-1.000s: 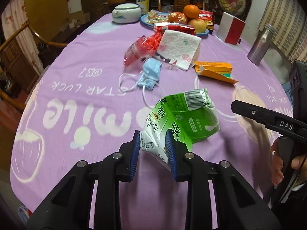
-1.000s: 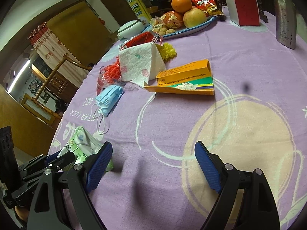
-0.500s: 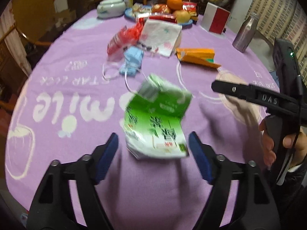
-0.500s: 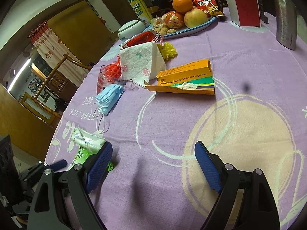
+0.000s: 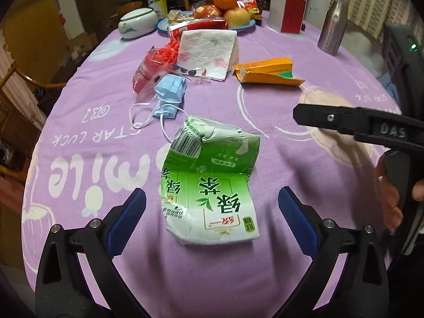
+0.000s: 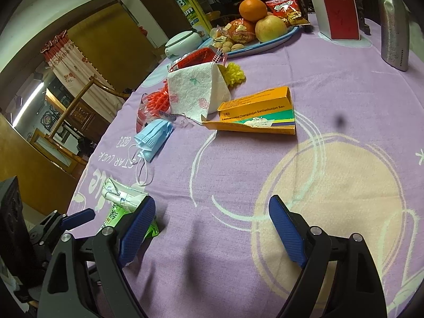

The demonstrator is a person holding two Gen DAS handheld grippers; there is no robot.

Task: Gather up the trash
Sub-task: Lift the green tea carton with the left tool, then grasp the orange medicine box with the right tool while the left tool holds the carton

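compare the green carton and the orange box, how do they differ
The green carton is crushed and creased; the orange box keeps straight edges, with one end flap torn open. The carton lies between the open left gripper's fingers; the box lies farther off, beside the paper towel. Both lie flat on the purple tablecloth.

Carton [image 5: 209, 182] lies on counter [image 5: 265, 273] nearest; face mask [image 5: 169, 96] behind it, tissue [image 5: 206, 50] farther back, box [image 5: 267, 73] to tissue's right.
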